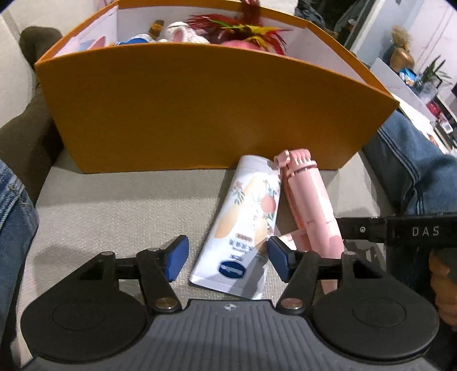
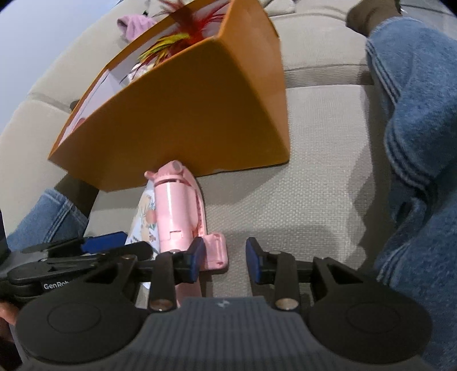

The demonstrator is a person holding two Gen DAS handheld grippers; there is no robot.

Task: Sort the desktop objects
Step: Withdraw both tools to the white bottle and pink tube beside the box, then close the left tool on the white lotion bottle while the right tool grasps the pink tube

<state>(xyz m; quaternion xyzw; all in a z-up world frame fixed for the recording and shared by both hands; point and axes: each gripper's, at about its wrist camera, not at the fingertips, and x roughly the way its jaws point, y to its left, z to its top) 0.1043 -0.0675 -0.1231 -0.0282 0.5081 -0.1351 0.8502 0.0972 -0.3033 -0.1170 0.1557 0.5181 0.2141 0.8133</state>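
Observation:
A white floral tube (image 1: 245,219) and a pink folding fan (image 1: 308,199) lie side by side on the grey cushion, against the front of an orange box (image 1: 200,108). My left gripper (image 1: 228,256) is open, its blue pads on either side of the tube's lower end. In the right wrist view, the pink fan (image 2: 180,211) lies ahead with the tube (image 2: 145,217) partly hidden behind it. My right gripper (image 2: 224,258) is open and empty, its left pad beside the fan's base.
The orange box (image 2: 185,114) holds plush toys (image 1: 182,35) and a red and yellow feathered item (image 1: 245,25). Jeans-clad legs flank the cushion on the left (image 1: 14,228) and right (image 2: 414,142). The other gripper's body (image 1: 400,231) reaches in from the right.

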